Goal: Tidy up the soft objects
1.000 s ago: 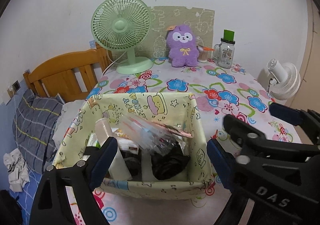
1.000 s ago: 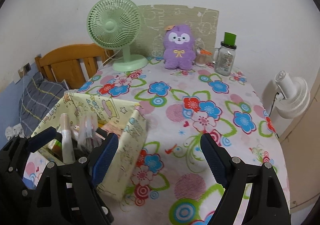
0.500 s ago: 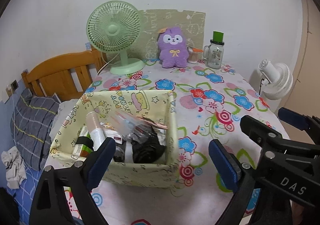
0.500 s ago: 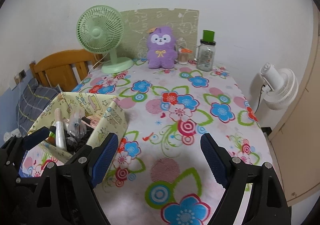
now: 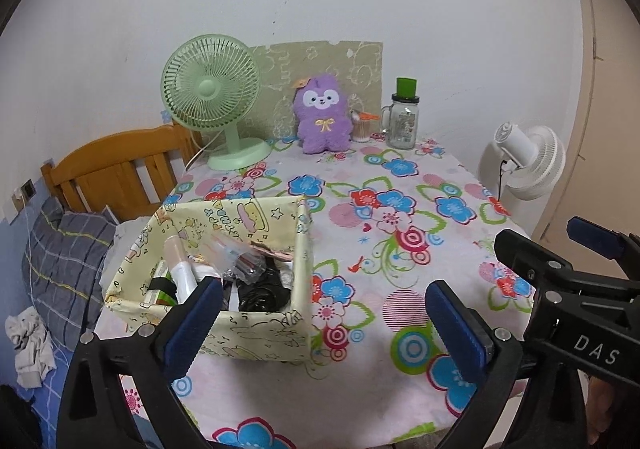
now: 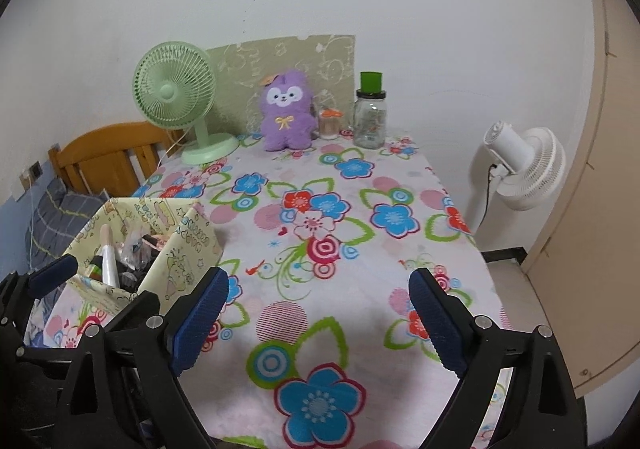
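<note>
A purple plush toy (image 5: 323, 115) sits upright at the far edge of the flowered table, against a green patterned board; it also shows in the right wrist view (image 6: 286, 111). A yellow patterned fabric box (image 5: 224, 277) full of small items stands at the table's near left; it shows in the right wrist view (image 6: 148, 245) too. My left gripper (image 5: 324, 325) is open and empty near the table's front edge, just right of the box. My right gripper (image 6: 318, 323) is open and empty over the table's front. Both are far from the plush.
A green desk fan (image 5: 214, 97) stands at the back left. A glass jar with a green lid (image 5: 404, 115) and a small orange-lidded container (image 5: 362, 125) stand right of the plush. A white floor fan (image 5: 524, 165) is beyond the table's right edge. A bed with a wooden headboard (image 5: 116, 165) lies left.
Both grippers have pulled back and risen away from the box toward the table's front edge. More of the table is in view. Both stay open and empty.
</note>
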`<state>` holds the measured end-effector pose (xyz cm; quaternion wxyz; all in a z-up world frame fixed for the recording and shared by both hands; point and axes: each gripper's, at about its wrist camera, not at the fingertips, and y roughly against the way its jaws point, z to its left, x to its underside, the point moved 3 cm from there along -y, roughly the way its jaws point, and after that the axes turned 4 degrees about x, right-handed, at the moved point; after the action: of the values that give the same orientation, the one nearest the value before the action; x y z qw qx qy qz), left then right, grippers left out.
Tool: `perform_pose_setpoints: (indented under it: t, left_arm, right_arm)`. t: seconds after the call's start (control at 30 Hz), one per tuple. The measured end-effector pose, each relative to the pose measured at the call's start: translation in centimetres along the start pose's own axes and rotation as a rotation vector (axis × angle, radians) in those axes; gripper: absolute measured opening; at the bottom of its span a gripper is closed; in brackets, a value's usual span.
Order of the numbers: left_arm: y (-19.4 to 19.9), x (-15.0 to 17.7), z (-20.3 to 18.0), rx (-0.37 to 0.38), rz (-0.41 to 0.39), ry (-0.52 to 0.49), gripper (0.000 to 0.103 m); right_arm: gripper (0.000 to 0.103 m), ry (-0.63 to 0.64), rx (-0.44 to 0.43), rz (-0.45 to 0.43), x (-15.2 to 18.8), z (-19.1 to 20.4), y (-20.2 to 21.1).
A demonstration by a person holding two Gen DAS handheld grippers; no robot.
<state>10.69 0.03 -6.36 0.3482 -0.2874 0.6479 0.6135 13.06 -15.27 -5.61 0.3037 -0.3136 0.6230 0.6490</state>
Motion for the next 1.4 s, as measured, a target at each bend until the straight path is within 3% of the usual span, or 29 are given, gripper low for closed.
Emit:
perform_pose_setpoints:
  t: [0.7, 1.4]
  left_arm:
    - [5.9, -0.2, -1.0, -0.009, -0.078, -0.001, 0.103]
    - [9.5, -0.4, -1.2, -0.012, -0.148, 0.004, 0.103]
  right_arm:
    - [0.096, -0.039, 0.05, -0.095, 0.5, -3.4, 6.6]
    - [0.097, -0.049, 0.047, -0.162, 1.0, -3.0, 10.7]
